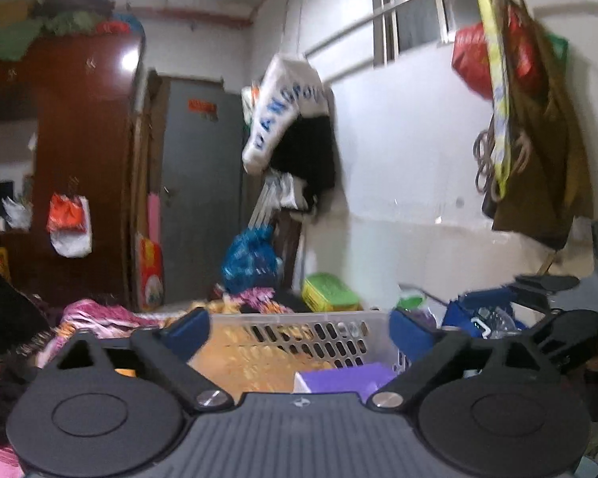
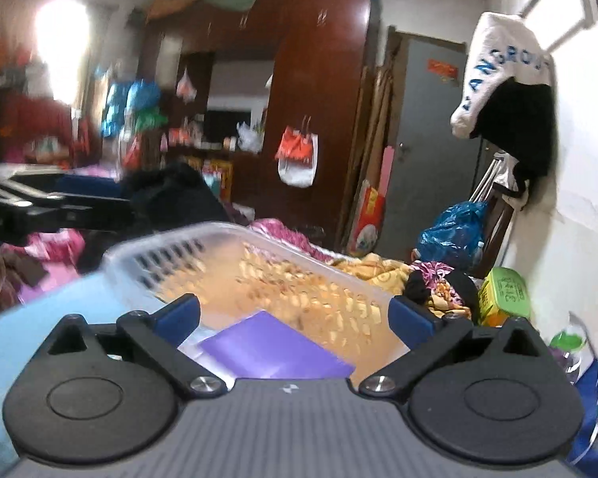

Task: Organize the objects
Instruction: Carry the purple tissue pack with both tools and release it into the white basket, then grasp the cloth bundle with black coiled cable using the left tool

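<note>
Flat purple plastic folder (image 2: 275,352) lies inside translucent white slotted plastic basket (image 2: 167,255), near its closest edge. Left gripper (image 1: 300,328) spread wide, empty, above basket. Right gripper (image 2: 295,312) likewise agape, holding nothing. Green-lidded yellow box (image 2: 504,292) beside wall.

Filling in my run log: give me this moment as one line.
left gripper: open, empty | right gripper: open, empty | purple box: in white basket | both grippers at basket
</note>
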Available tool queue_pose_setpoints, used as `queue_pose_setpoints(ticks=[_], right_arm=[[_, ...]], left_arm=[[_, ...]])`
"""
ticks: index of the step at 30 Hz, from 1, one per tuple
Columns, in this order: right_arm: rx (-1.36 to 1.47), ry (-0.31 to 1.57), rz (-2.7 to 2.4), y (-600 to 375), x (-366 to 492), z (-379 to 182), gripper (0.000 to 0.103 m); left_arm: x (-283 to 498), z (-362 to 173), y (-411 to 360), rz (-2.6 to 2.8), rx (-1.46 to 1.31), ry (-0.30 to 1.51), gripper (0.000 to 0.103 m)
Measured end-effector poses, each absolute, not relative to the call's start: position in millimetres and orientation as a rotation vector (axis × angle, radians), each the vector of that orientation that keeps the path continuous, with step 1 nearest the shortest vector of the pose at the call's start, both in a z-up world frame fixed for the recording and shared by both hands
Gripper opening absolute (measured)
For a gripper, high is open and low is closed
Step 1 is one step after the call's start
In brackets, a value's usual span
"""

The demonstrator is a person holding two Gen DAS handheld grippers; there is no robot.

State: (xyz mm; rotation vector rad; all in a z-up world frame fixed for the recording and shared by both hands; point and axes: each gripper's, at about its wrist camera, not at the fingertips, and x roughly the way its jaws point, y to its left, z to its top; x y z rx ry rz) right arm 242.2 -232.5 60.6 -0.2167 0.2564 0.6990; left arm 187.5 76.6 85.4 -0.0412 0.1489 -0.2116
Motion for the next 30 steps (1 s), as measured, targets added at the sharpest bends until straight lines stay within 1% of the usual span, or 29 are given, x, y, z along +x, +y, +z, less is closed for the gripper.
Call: queue_pose_setpoints(ticks=[4,7,10,14,16,20,22,27,29,30], right_arm=[[-0.158,0.245,0.652,-256,204,38,0.103],[-0.089,0.325,0.643,-264,194,15,0.103],[-0.035,0.402,0.676,-272,191,-7,0.103],[-0.090,0.414,0.647,-273,197,-21,0.103],[-0.072,0.425,0.625,-278,199,-24,0.102],[-0.043,0.465,0.588,-289,211,-30,0.095],[-0.036,0.475,0.587,-293,210,-36,0.091],[-0.067,0.470,0.611,-290,201,-46,0.088],[-0.102,0.470,0.601,-285,199,-47,0.080],[-0.106,0.471,0.603,-284,199,-48,0.078]], left_arm=[[144,67,82,-0.207,-0.084,0.247,0.103],[118,41,82,-0.220,-0.079,0.280,0.103],[109,19,87,-0.226,-0.108,0.313,0.102],[109,5,88,-0.246,-0.115,0.355,0.101],[103,-3,83,-0.248,-0.106,0.360,0.100],[93,-16,64,-0.299,-0.102,0.379,0.100],[92,-19,50,-0.316,-0.079,0.381,0.097],[93,-21,30,-0.347,-0.084,0.378,0.096],[96,-17,19,-0.347,-0.076,0.371,0.094],[99,-15,12,-0.343,-0.060,0.366,0.092]])
